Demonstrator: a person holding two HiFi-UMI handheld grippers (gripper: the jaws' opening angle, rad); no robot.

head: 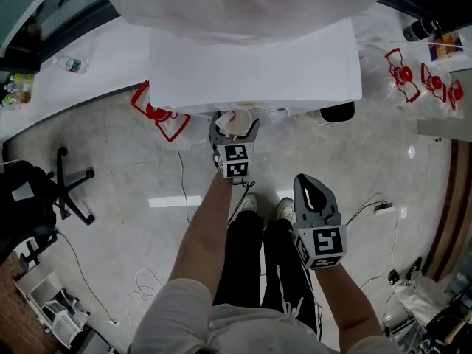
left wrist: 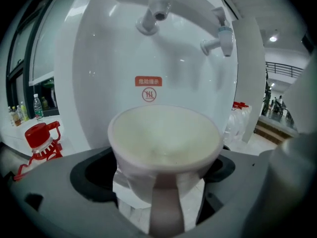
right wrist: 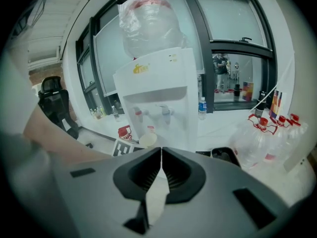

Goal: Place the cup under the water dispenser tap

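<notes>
Left tongs clasping empty cup, tap above

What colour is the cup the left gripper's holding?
Off-white, creamy inside. The cup shows best in the left gripper view.

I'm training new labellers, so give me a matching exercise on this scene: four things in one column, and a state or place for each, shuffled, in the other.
1 cup
2 right gripper
3 red-topped tap
4 office chair

A shut and empty
B on the floor at left
C held in the left gripper
D above the cup

Pairs: 1-C, 2-A, 3-D, 4-B
</notes>
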